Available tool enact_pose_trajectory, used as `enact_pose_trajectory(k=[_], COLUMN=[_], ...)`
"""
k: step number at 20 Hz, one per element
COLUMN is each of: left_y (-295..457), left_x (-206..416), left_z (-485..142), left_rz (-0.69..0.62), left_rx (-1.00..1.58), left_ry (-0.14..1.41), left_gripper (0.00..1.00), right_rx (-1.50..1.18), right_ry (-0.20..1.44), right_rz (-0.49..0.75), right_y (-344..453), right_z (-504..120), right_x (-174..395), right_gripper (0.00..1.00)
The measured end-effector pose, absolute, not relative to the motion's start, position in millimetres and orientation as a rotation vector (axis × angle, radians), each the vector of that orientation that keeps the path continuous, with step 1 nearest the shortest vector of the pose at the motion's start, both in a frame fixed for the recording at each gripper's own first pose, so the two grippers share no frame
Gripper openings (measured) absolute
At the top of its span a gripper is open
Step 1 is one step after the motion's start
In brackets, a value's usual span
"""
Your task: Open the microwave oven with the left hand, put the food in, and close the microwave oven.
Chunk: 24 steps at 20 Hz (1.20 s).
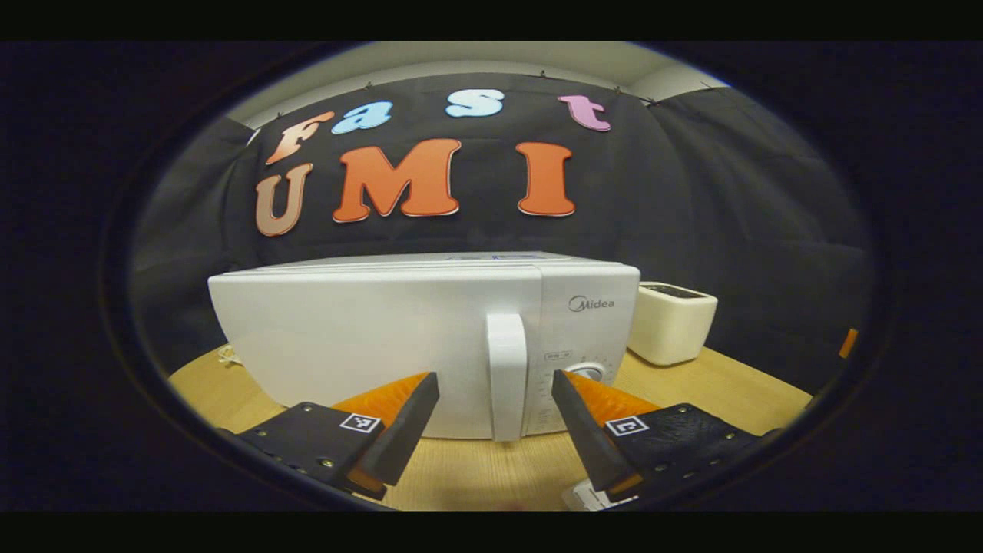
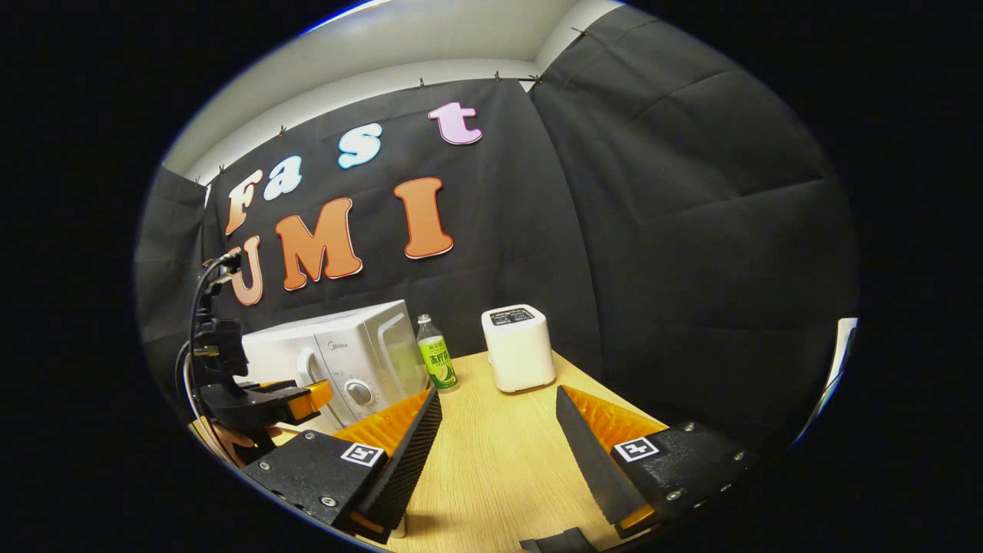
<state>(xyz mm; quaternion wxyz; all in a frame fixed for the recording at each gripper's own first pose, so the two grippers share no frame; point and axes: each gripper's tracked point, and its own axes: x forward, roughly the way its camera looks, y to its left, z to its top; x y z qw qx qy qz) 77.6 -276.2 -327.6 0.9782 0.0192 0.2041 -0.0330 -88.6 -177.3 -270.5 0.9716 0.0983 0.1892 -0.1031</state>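
So the left tool (image 1: pixel 495 384) sits at the bottom middle of the left gripper view with its fingers spread wide, one either side of the microwave's handle (image 1: pixel 507 376), not touching it as far as I can see. The microwave (image 1: pixel 384 338) takes up the centre of that frame, door shut, with a round dial (image 1: pixel 587 371) just right of the handle. It stands on a light wood bench (image 1: pixel 737 392), and a small white box-shaped appliance (image 1: pixel 672 322) sits near it at middle right. Over in the right gripper view, the right tool (image 2: pixel 499 403) is at the bottom centre, also spread open and holding nothing, just hanging over bare bench (image 2: pixel 499 461). Past it, at the left of the frame, you can see the left tool (image 2: pixel 303 398) up close to the microwave (image 2: pixel 345 357) front, with a bit of the hand (image 2: pixel 230 442) holding it peeking out low at the left edge. Just right of the microwave there's a bottle with a green label (image 2: pixel 435 353) standing upright, and then the white appliance (image 2: pixel 518 346) a little further right, near the middle of the frame. Black cloth wall (image 2: pixel 653 230) behind all of it.
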Motion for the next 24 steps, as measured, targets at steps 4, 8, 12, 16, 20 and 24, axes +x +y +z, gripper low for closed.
enact_pose_trajectory(k=[4, 8, 12, 16, 20, 24], left_y=[-270, -290, -288, -286, -284, -275], left_x=[90, 89, 87, 84, 60, 25], left_z=[-327, -331, -332, -330, -319, -313], left_rz=[-0.005, -0.047, -0.090, -0.093, -0.108, -0.173], left_rx=[0.025, -0.012, 0.021, -0.003, 0.035, -0.014], left_ry=[0.406, 0.408, 0.397, 0.392, 0.357, 0.382], left_gripper=[0.89, 0.41, 0.09, 0.07, 0.06, 0.06], right_rx=[0.205, 0.215, 0.227, 0.242, 0.239, 0.283], right_ry=[0.386, 0.385, 0.386, 0.385, 0.387, 0.405], right_rz=[-0.214, -0.216, -0.217, -0.207, -0.211, -0.185], right_y=[-182, -185, -186, -181, -182, -168], right_z=[-277, -278, -278, -277, -278, -280], right_x=[-88, -87, -89, -91, -92, -91], right_gripper=[0.93, 0.93, 0.93, 0.94, 0.94, 0.94])
